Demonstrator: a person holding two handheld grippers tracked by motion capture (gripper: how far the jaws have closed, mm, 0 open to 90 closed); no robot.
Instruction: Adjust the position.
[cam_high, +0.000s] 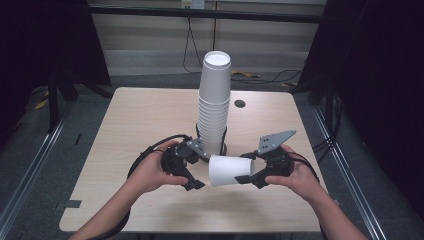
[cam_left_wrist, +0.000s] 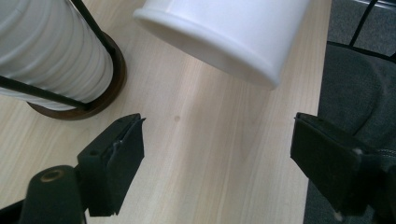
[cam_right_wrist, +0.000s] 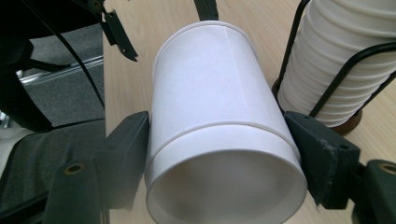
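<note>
While the wooden table (cam_high: 140, 120) bears the tall cup stack (cam_high: 215, 100), a single paper cup (cam_high: 227, 170) hangs sideways just before that stack, clamped in the right gripper (cam_high: 245, 169); the left gripper (cam_left_wrist: 217, 135) gapes empty nearby. Squeezing harder may crumple the cup; a careless swing could topple the stack

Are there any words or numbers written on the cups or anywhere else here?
No, nothing can be read.
Held cup: plain white, no print.
Stack of cups: plain white, no print.
Right gripper and left gripper: black jaws, no label visible.
Table: bare wood, no writing.
Small yellowish thing on the back wall: too small and blurred to tell if it carries text.
</note>
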